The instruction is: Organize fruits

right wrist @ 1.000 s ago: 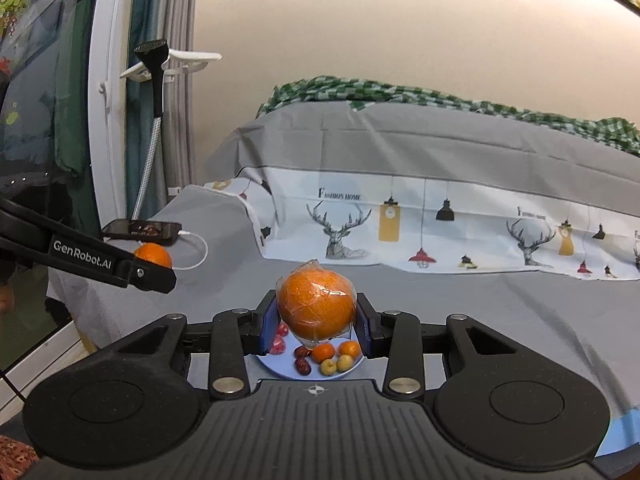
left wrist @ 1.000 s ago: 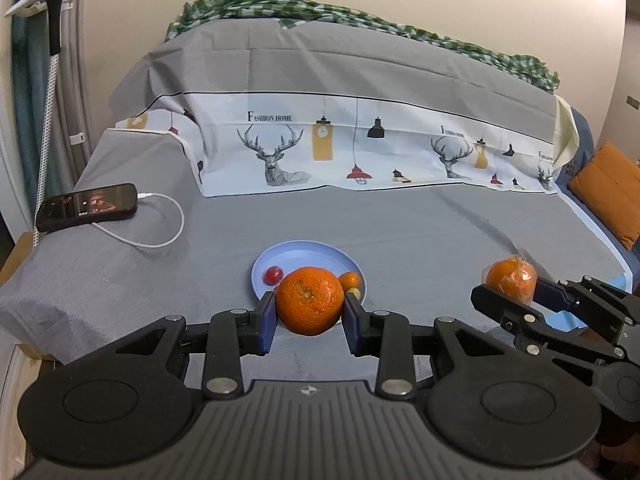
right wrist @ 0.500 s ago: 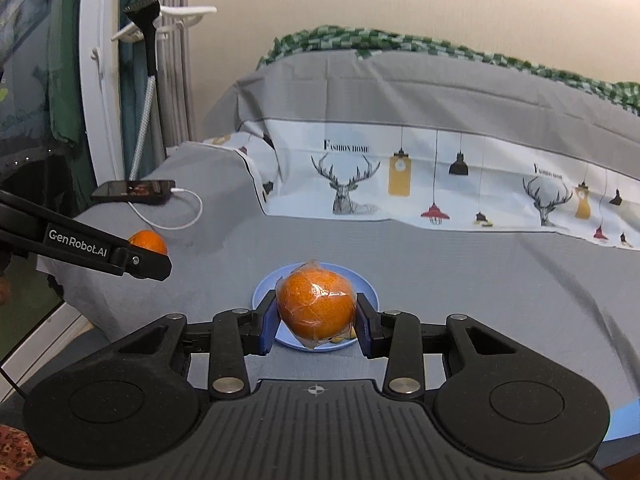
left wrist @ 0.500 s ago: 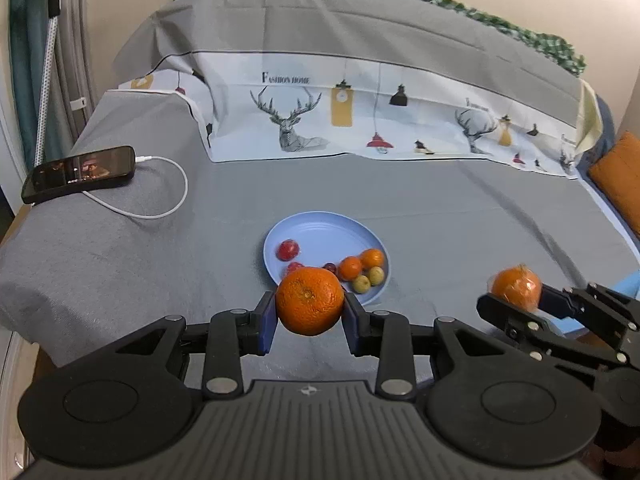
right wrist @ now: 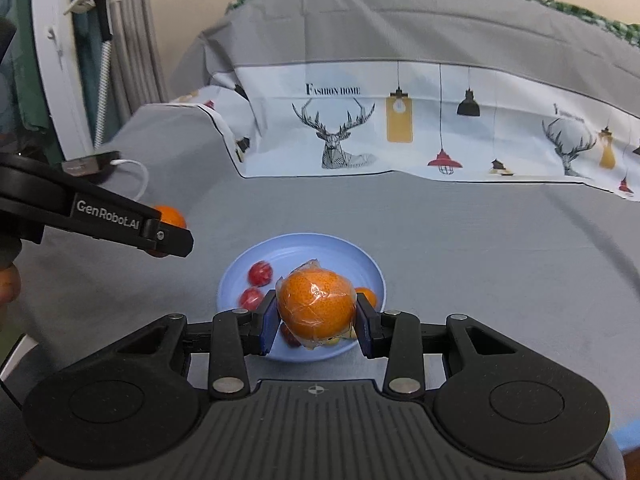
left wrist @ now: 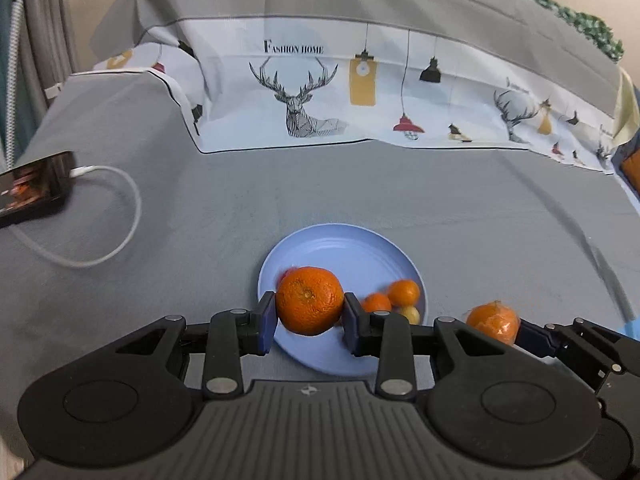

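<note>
Orange peel fills both grips. The left claw (left wrist: 309,316) is clamped on a bare orange (left wrist: 310,300), pads pressed to its sides, stem dimple facing the camera. The right claw (right wrist: 316,322) is clamped on a wrapped orange (right wrist: 316,306), sealed in clear film that bunches into a crinkled tail at the top. In the left view that wrapped fruit shows off to the right of the left claw, level with it.

Just beyond and below both claws lies a blue plate (left wrist: 340,244) on the grey bed cover (left wrist: 400,192). It already carries small fruit: two red ones (right wrist: 260,274) on the side left of the right claw, two small orange ones (left wrist: 404,292) and a yellowish one (left wrist: 412,314) right of the left claw. Some are blurred, so their kind is hard to tell.

By my reading the task is well along: the small fruit is plated and the two big oranges are over the near part of the plate but not yet set down. What remains is lowering each onto the free far half of the plate and letting go, without knocking the small fruit.

Further left of the left claw, a phone (left wrist: 28,192) and its white cable (left wrist: 120,200) lie on the cover. Beyond everything hangs a printed sheet (left wrist: 360,92) with deer and lamps.
</note>
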A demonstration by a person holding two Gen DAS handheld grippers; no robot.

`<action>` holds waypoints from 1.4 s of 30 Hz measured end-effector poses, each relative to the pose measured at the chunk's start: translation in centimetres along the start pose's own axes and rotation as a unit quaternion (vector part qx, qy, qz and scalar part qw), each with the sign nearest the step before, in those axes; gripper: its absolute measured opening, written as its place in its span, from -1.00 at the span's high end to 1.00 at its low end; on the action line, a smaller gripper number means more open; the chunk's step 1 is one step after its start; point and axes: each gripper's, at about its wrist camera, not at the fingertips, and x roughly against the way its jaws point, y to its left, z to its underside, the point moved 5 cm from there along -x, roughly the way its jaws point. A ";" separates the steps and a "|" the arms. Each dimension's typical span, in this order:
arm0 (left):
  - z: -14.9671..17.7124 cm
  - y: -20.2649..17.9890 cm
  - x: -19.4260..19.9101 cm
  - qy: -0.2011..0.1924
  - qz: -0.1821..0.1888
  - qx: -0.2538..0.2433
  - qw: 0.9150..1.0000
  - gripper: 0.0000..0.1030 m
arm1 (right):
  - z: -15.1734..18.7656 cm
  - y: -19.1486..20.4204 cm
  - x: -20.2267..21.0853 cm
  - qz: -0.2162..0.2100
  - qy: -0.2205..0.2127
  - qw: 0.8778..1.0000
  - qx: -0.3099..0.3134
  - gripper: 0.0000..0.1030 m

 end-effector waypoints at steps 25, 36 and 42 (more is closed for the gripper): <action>-3.1 -0.1 -13.4 0.059 -0.036 -0.035 0.997 -0.99 | -0.8 -1.6 -13.4 0.017 0.067 0.997 0.026 -0.74; -0.2 -1.1 -4.1 0.052 -0.055 -0.035 0.996 -0.99 | 1.0 -0.5 -3.2 0.035 0.035 0.999 0.009 -0.98; 1.8 -1.5 0.1 0.036 -0.071 -0.030 0.996 -0.99 | 2.0 0.2 1.6 0.056 0.008 0.998 0.014 -0.99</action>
